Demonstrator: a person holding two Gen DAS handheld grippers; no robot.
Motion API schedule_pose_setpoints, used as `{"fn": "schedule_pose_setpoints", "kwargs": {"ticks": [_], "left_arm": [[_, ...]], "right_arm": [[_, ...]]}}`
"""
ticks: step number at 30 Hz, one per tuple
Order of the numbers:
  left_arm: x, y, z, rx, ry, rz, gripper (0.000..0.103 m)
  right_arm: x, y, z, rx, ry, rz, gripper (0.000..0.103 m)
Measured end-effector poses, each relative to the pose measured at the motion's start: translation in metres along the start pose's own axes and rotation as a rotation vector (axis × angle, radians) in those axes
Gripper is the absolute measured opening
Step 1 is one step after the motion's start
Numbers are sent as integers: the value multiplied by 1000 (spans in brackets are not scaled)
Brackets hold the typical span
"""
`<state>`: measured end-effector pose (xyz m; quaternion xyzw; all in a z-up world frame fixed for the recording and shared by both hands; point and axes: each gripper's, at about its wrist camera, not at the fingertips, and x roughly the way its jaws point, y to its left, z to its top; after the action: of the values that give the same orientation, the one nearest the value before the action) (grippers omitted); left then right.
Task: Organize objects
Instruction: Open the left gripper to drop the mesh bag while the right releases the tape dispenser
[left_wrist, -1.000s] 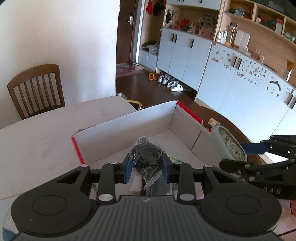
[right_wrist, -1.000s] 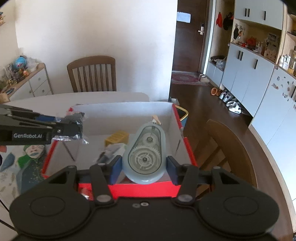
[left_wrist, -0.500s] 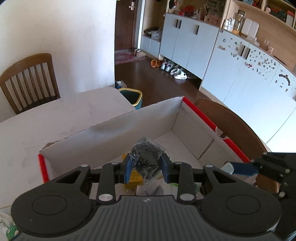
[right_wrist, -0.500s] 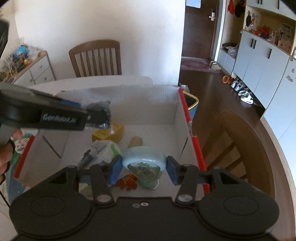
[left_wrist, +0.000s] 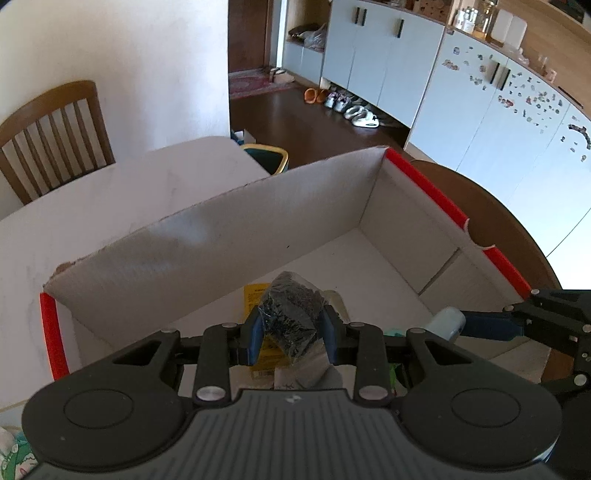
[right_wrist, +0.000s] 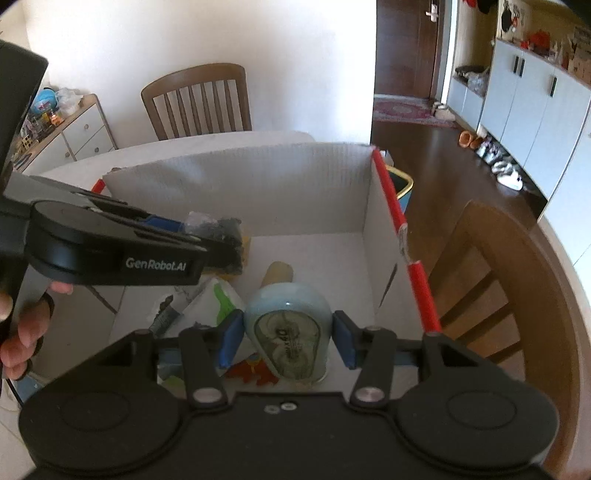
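A white cardboard box (left_wrist: 207, 236) with red edges stands open on the table; it also shows in the right wrist view (right_wrist: 280, 184). My left gripper (left_wrist: 291, 328) is shut on a clear bag of black bits (left_wrist: 290, 310) and holds it inside the box, above the floor. From the right wrist view the left gripper (right_wrist: 221, 242) reaches in from the left. My right gripper (right_wrist: 286, 339) has parted from a pale blue tape dispenser (right_wrist: 288, 325) that lies on the box floor between its fingers; gaps show on both sides.
In the box lie a yellow packet (left_wrist: 255, 295), a white and green bag (right_wrist: 214, 299), a cork-like roll (right_wrist: 279, 273) and a red-orange item (right_wrist: 255, 371). Wooden chairs stand behind the table (right_wrist: 195, 99) and at the right (right_wrist: 491, 280). A bin (left_wrist: 267, 157) stands on the floor.
Both grippers have gone lower into the box. The right gripper's fingers have spread off the tape dispenser, which now rests on the box floor. The left gripper keeps its hold on the bag.
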<state>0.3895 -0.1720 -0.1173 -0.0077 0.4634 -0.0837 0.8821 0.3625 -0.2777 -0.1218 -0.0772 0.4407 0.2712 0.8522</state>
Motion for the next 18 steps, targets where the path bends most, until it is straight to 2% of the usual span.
{"fn": "schedule_pose_setpoints", "kwargs": {"ticks": [3, 6, 8, 11, 14, 18], "left_arm": [[3, 3, -3, -20, 7, -6, 33], [5, 6, -4, -39, 16, -16, 34], [5, 8, -4, -53, 19, -17, 38], [5, 12, -5, -71, 25, -21, 51], [2, 13, -6, -77, 16, -22, 59], [-6, 13, -10, -79, 1, -31, 60]], "right_arm": [[1, -2, 2, 18, 3, 9, 51], [1, -4, 3, 31, 3, 23, 56], [-1, -4, 3, 32, -8, 16, 62], [-4, -5, 3, 42, -9, 19, 63], [-8, -6, 2, 51, -10, 21, 64], [-13, -5, 0, 60, -10, 24, 65]]}}
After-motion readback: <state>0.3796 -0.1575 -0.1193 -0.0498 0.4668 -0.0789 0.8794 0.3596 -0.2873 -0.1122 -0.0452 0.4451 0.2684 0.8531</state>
